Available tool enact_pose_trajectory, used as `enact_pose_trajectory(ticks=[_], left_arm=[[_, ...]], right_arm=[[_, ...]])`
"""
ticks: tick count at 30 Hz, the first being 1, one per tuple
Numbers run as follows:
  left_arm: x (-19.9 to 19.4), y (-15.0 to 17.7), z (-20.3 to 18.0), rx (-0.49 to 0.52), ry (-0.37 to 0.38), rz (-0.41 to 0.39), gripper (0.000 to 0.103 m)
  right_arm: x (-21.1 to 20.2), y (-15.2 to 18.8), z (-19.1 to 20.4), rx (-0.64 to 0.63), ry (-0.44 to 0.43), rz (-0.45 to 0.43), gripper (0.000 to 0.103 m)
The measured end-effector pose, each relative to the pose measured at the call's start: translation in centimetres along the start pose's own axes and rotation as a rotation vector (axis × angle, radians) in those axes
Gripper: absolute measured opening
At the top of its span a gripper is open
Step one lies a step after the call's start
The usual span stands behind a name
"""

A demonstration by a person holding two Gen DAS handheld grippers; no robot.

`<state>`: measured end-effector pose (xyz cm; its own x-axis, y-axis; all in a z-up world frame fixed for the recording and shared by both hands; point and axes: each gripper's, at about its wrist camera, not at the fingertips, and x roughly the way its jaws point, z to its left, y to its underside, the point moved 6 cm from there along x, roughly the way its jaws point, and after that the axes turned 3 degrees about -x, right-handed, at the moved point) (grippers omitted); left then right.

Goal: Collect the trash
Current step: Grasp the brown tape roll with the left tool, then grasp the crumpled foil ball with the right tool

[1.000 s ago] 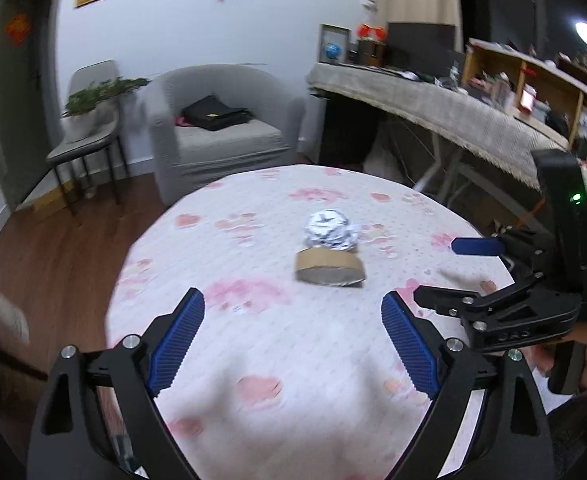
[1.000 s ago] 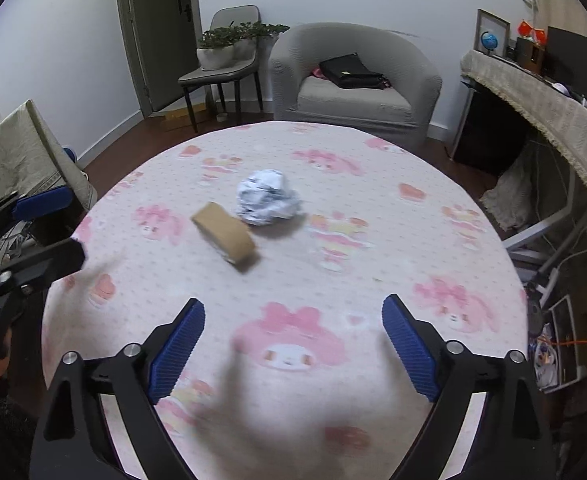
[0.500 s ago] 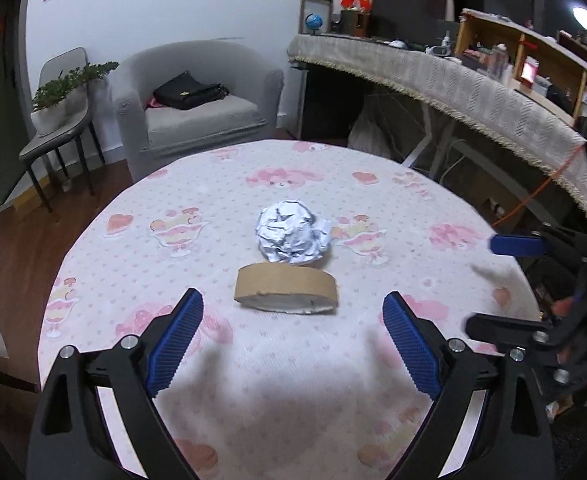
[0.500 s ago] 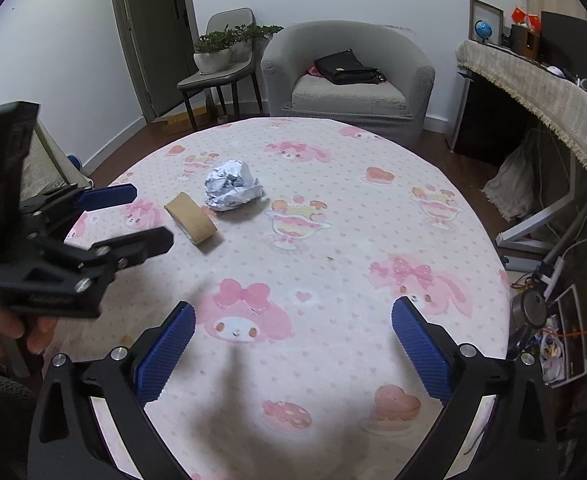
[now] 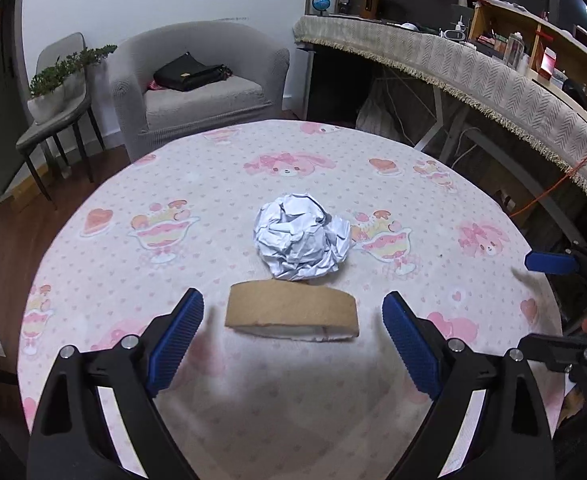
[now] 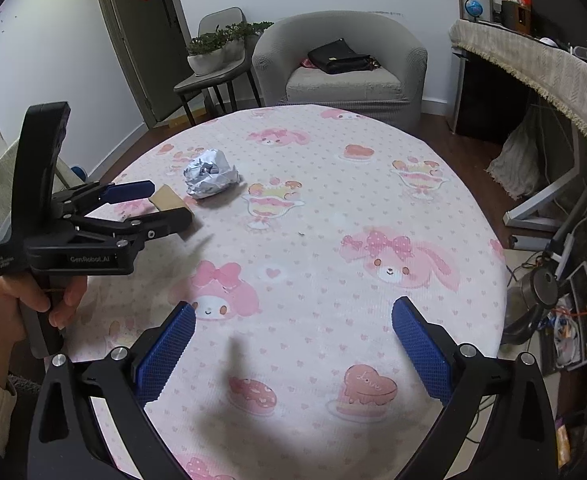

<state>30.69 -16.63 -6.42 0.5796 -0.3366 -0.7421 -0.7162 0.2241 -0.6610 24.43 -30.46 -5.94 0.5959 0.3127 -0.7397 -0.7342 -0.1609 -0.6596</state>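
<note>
straddling cardboard ring (image 5: 292, 311), left gripper (image 5: 292, 338) gapes wide.

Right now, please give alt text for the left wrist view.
The open left tool sits just short of a flat cardboard ring on a round pink-patterned table. A crumpled paper ball lies just behind the ring.

On the table (image 5: 133, 280), the tape roll (image 5: 292, 312) lies just before the paper ball (image 5: 301, 236); my left gripper (image 5: 292, 340) straddles the roll.
</note>
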Motion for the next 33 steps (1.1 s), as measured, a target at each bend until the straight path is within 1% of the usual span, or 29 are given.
enact_pose_trajectory(ticks=[3, 5, 7, 12, 15, 18, 22, 27, 33], left_arm=[[0.5, -0.1, -0.1, 0.01, -0.01, 0.018, 0.084], [1.0, 0.1, 0.1, 0.0, -0.014, 0.036, 0.074], [1.1, 0.2, 0.4, -0.013, -0.011, 0.046, 0.069], [0.5, 0.5, 0.7, -0.023, 0.004, 0.035, 0.068], [-0.2, 0.9, 0.8, -0.039, 0.01, 0.03, 0.068], [-0.6, 1.2, 1.1, -0.057, 0.002, 0.027, 0.068], [-1.5, 1.8, 2.1, -0.076, -0.036, 0.018, 0.068], [-4.0, 2.0, 4.5, -0.121, -0.059, -0.017, 0.069], [-6.5, 2.6, 7.9, -0.21, -0.087, -0.056, 0.069]], right_arm=[[0.0, 0.0, 0.1, -0.003, 0.0, -0.006, 0.099], [0.0, -0.1, 0.1, -0.007, 0.003, -0.009, 0.099], [0.0, -0.4, 0.2, -0.012, 0.011, -0.016, 0.099], [-0.1, -1.6, 0.9, -0.013, 0.019, -0.057, 0.099], [0.4, -2.1, 1.3, -0.018, 0.025, -0.057, 0.099], [1.1, -2.8, 1.8, -0.032, 0.037, -0.062, 0.099], [2.7, -4.1, 2.6, -0.072, 0.062, -0.066, 0.099], [4.6, -4.9, 3.9, -0.088, 0.057, -0.046, 0.099], [5.8, -6.1, 5.7, -0.138, 0.066, -0.04, 0.099]])
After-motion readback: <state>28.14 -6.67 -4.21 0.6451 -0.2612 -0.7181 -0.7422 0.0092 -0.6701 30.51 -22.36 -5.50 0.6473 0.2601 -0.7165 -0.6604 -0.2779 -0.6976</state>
